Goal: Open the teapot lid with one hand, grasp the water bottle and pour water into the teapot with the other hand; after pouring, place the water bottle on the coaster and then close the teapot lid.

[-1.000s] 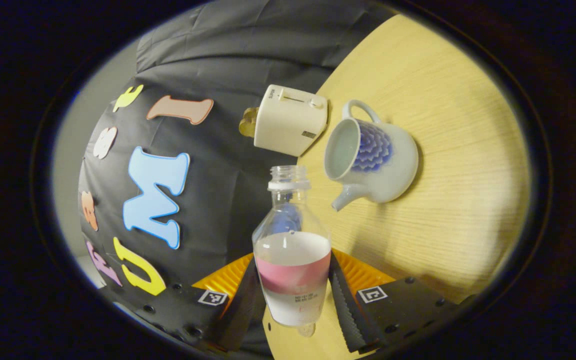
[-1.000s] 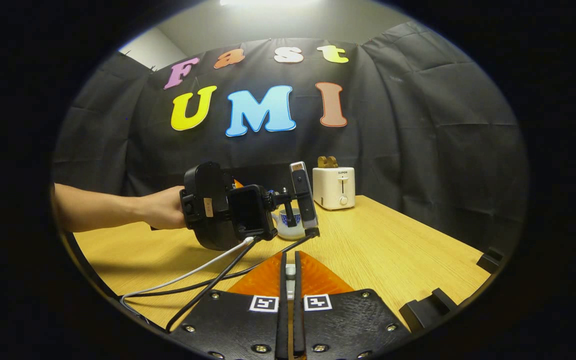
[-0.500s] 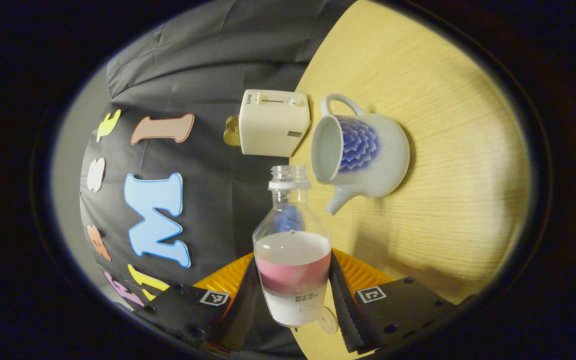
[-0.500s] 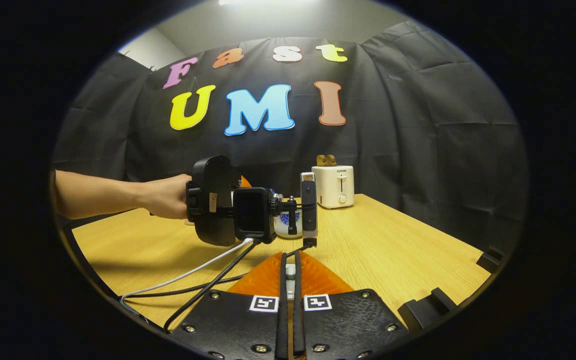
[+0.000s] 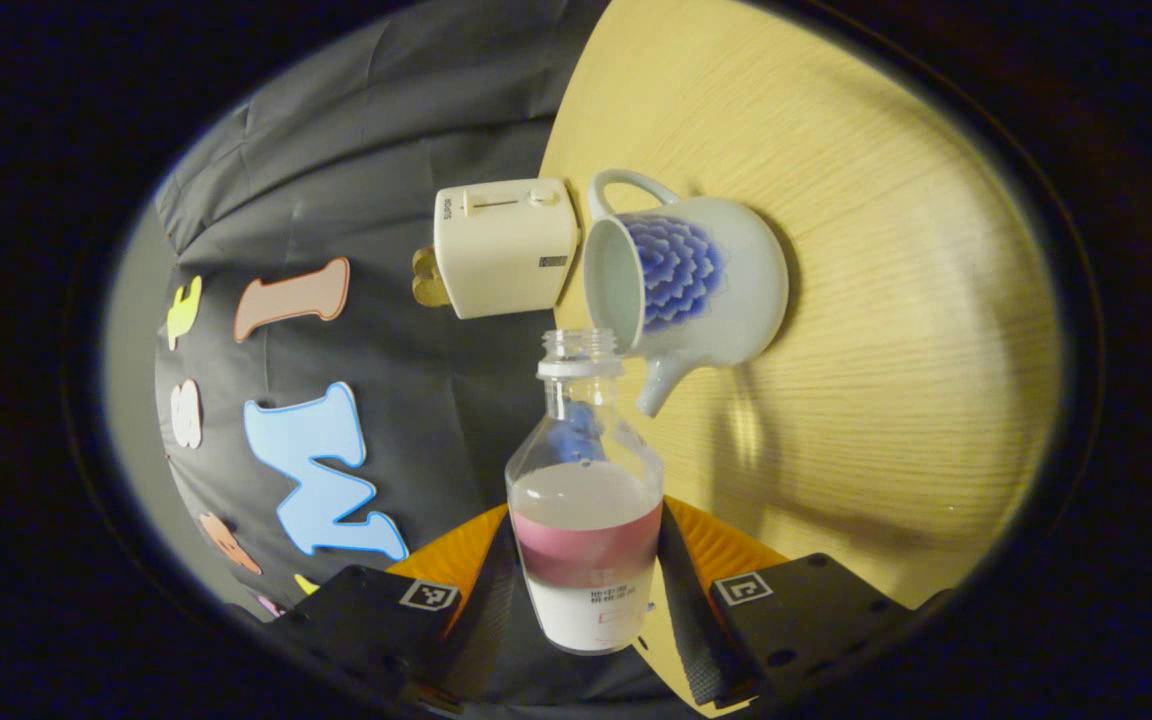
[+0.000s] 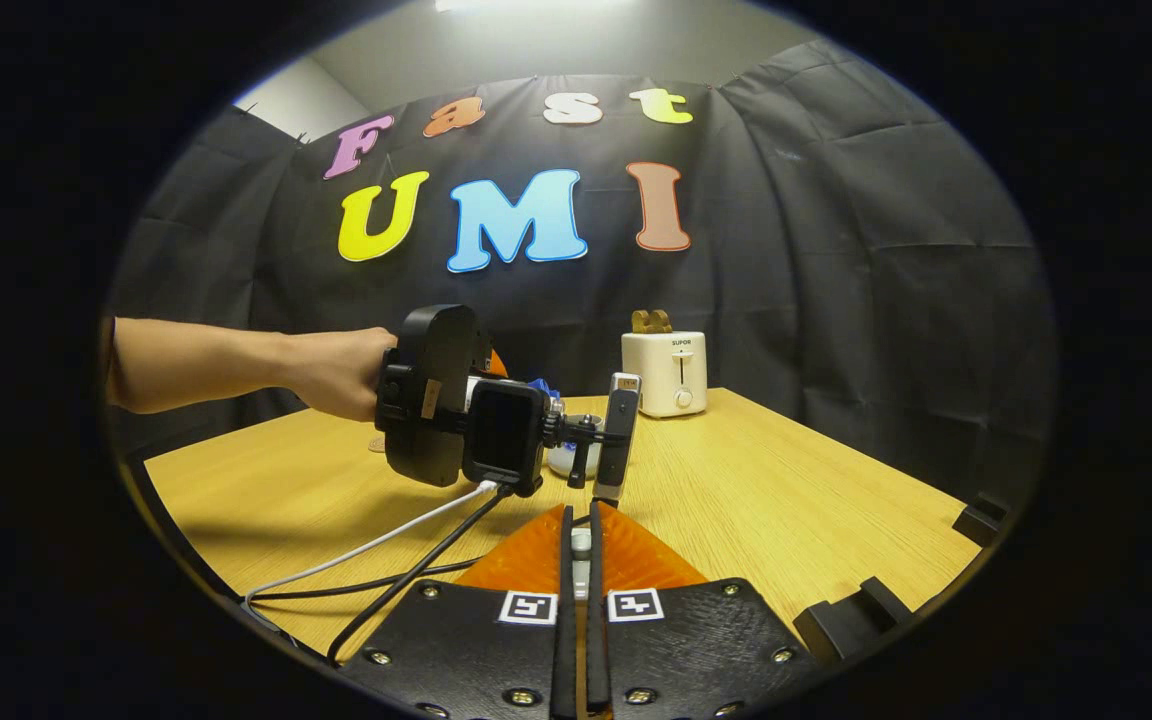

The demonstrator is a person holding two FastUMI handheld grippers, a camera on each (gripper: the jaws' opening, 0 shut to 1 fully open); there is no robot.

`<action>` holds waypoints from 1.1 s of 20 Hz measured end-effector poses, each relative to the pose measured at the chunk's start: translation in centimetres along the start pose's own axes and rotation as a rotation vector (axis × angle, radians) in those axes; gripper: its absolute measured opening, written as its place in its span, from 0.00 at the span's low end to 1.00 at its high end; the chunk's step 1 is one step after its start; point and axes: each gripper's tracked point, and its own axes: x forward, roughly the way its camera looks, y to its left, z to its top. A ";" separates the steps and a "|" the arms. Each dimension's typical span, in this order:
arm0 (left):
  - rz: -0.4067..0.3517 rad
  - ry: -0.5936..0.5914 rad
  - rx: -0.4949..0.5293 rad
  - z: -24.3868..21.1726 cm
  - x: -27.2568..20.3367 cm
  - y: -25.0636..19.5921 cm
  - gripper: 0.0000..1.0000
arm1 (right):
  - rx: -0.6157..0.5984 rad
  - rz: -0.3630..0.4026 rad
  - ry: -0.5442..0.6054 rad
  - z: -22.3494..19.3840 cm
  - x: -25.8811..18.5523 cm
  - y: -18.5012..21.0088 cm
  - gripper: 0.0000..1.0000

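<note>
We see a dim booth lit from a ceiling lamp (image 6: 526, 5) overhead; the table (image 5: 886, 300) glows warmly, the teapot (image 5: 691, 280) casts a soft shadow, and fisheye bending warps the edges.

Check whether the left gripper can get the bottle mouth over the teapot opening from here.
Probably yes: the left gripper holds the water bottle, whose uncapped mouth sits beside the teapot rim, lid off, nothing between them.

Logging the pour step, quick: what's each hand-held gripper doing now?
Left hand-held gripper: shut on the water bottle.
Right hand-held gripper: shut on a small pale object, likely the lid.
</note>
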 end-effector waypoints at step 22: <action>0.037 0.010 0.288 0.4 -0.5 2.7 0.85 | -0.007 -0.015 0.031 -0.9 0.1 -0.6 0.04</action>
